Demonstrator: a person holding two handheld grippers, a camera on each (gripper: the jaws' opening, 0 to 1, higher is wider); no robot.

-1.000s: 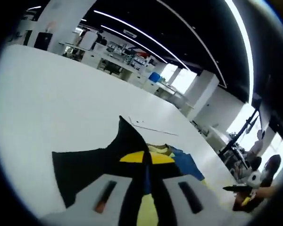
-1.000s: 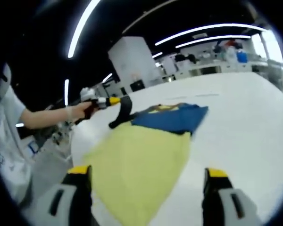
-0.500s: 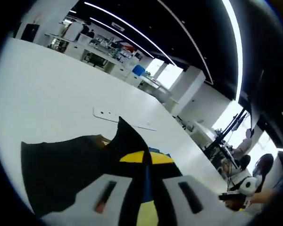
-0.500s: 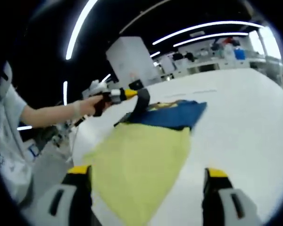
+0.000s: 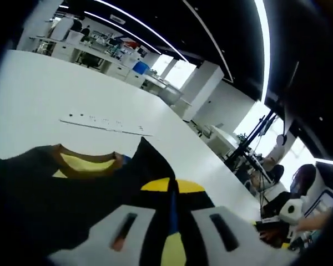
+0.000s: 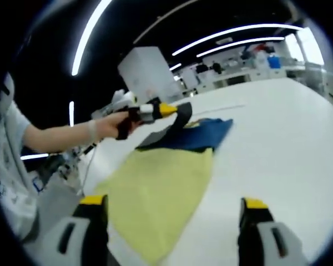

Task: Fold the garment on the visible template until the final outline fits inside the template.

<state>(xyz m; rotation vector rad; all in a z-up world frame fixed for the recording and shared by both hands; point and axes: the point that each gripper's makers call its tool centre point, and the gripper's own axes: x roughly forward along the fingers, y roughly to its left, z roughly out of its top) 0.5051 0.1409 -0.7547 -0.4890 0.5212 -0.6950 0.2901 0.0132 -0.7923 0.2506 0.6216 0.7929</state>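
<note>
Big bright room, ceiling light strips, benches at 12 o'clock. White surface (image 6: 277, 144), broad and bare. Garment (image 6: 161, 188) spread across it, yellow, blue and black; soft, light, likely to droop and slide, best taken at an edge or corner. Left gripper (image 6: 175, 111) at 11 o'clock, jaws pinching black cloth, lifting it. Right gripper (image 6: 169, 221) low, jaws spread, holding nothing.

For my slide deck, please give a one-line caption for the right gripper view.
Left gripper lifts the black part of the garment over its blue panel on the white table; right gripper waits open.
</note>
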